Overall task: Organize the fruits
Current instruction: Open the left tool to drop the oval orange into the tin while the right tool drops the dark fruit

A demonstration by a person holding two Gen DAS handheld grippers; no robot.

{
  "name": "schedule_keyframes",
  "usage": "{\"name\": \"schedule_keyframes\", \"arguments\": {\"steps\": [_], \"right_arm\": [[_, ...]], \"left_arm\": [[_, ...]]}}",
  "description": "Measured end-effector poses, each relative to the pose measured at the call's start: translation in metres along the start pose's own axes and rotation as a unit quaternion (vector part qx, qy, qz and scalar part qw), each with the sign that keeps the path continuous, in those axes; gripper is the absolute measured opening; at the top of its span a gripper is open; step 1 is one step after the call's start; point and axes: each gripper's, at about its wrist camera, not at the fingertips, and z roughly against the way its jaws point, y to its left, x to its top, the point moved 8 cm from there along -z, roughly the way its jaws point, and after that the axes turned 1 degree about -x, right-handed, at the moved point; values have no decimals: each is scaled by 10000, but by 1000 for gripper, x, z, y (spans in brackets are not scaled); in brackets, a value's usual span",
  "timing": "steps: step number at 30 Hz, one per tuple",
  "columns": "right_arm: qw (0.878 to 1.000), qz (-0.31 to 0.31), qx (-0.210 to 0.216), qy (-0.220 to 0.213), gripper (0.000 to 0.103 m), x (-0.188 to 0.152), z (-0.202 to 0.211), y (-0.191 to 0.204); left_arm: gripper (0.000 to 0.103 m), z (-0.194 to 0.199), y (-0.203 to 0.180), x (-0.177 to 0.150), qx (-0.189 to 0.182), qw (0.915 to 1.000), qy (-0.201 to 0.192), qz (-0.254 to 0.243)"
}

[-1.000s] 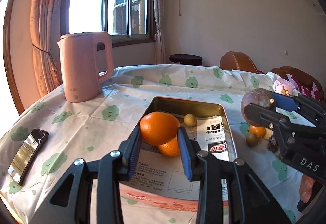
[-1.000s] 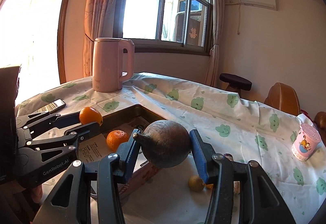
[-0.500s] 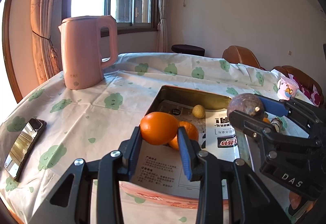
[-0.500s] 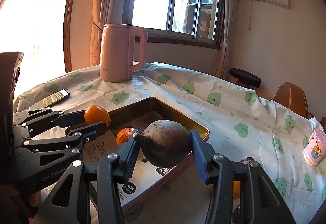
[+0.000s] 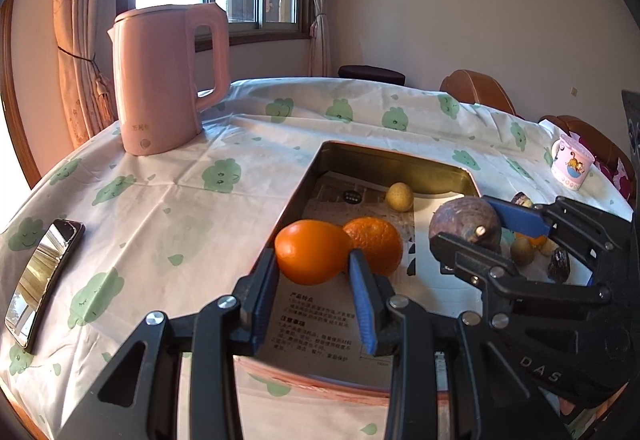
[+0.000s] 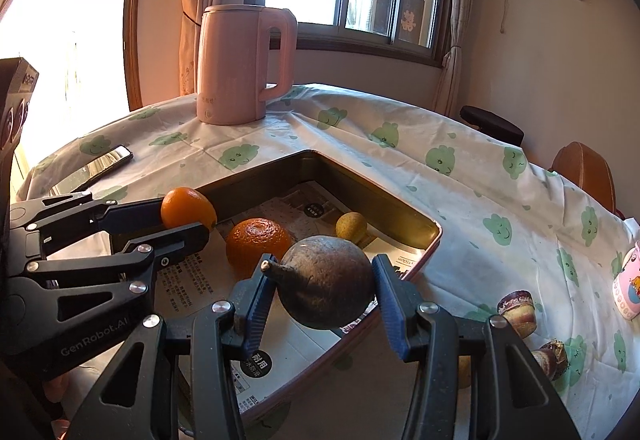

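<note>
My left gripper (image 5: 314, 264) is shut on a smooth orange (image 5: 310, 252) and holds it over the near left part of the metal tray (image 5: 394, 156). My right gripper (image 6: 320, 280) is shut on a dark brown round fruit with a stem (image 6: 326, 282), above the tray's right side (image 6: 430, 236). Inside the paper-lined tray lie a mandarin (image 5: 378, 242) and a small yellow-green fruit (image 5: 400, 196). In the right wrist view the left gripper (image 6: 188, 216) with its orange (image 6: 186, 208) shows at the left. The right gripper (image 5: 478, 228) shows at the right of the left wrist view.
A pink kettle (image 5: 166, 78) stands at the table's far left and a phone (image 5: 42, 276) lies near the left edge. A pink printed cup (image 5: 570, 166) stands far right. Small fruits (image 5: 522, 250) and dark brown items (image 6: 518, 308) lie on the cloth right of the tray.
Both grippers have come forward and down over the tray with their fruits still held. The right gripper has moved from beside the tray to above its right part.
</note>
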Motion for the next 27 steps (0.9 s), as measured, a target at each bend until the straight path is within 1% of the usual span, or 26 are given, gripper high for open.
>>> {"name": "schedule_keyframes", "arguments": {"steps": [4, 10, 12, 15, 16, 17, 19, 23, 27], "right_arm": [[9999, 26, 1, 148, 51, -2, -6, 1], [9998, 19, 79, 170, 51, -1, -8, 3], [9999, -5, 104, 134, 52, -1, -6, 2], [9999, -117, 55, -35, 56, 1, 2, -4], [9998, -150, 7, -99, 58, 0, 6, -7], [9997, -172, -46, -146, 58, 0, 10, -12], [9994, -220, -128, -238, 58, -3, 24, -23], [9972, -429, -497, -348, 60, -18, 57, -62], [9930, -743, -909, -161, 60, -43, 81, -106]], "left_arm": [[38, -2, 0, 0, 47, 10000, 36, -36], [39, -1, -1, -1, 153, 9999, 20, -47], [42, 1, -2, 0, 184, 9998, -35, -70], [51, 7, -3, 3, 103, 9998, -178, -10], [60, 9, -4, 4, 114, 9997, -237, -24], [70, 12, -6, 5, 160, 9994, -302, -52], [76, 19, -10, 9, 194, 9987, -457, -92], [76, 27, -21, 13, 85, 9981, -611, -84], [76, 29, -38, 11, -41, 9978, -641, -162]]}}
